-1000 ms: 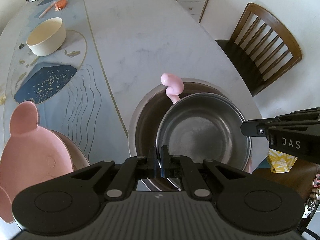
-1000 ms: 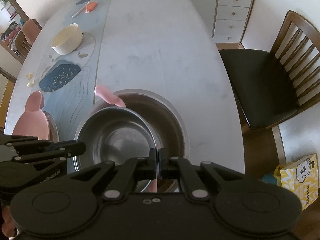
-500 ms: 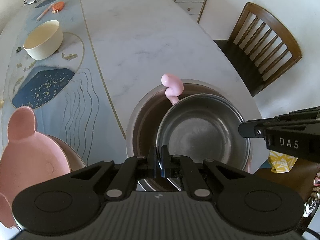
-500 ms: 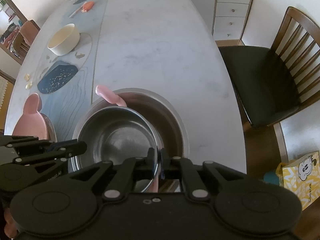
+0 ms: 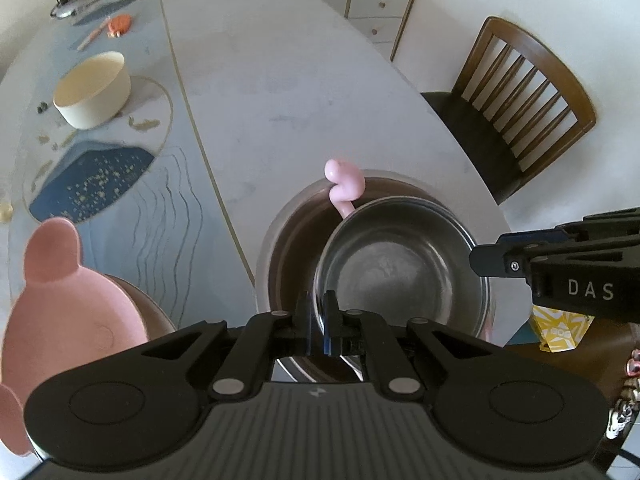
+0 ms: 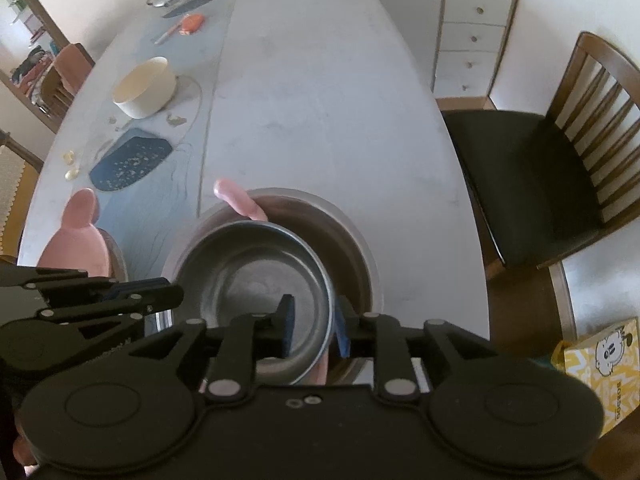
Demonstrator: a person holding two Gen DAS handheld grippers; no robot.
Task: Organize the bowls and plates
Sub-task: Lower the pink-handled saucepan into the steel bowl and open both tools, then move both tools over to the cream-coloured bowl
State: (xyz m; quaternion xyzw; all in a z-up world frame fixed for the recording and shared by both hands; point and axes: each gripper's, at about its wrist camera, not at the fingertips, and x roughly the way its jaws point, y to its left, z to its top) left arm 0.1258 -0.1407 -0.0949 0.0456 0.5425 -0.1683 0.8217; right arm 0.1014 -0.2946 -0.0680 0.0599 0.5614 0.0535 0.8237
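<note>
A small steel bowl (image 5: 400,276) (image 6: 256,292) sits tilted inside a large steel bowl (image 5: 296,232) (image 6: 348,232) at the table's near end. A pink curved handle-like piece (image 5: 344,184) (image 6: 236,200) sticks up from under the small bowl, over the large bowl's far rim. My left gripper (image 5: 318,312) (image 6: 152,292) is shut on the small bowl's near-left rim. My right gripper (image 6: 314,324) straddles its near-right rim; its jaws are opening and the pads stand apart from the rim. One right fingertip (image 5: 484,260) shows in the left wrist view.
A pink plate with bear ears (image 5: 60,312) (image 6: 80,236) rests on another dish at the left. A cream bowl (image 5: 94,94) (image 6: 144,88) stands farther back on a patterned mat (image 5: 92,184). A wooden chair (image 5: 520,112) (image 6: 560,168) is at the right, and a yellow bag (image 6: 600,364) on the floor.
The right gripper's jaws, shut on the small bowl's rim before, have spread apart around it. The left gripper keeps its hold. Both bowls stay in place.
</note>
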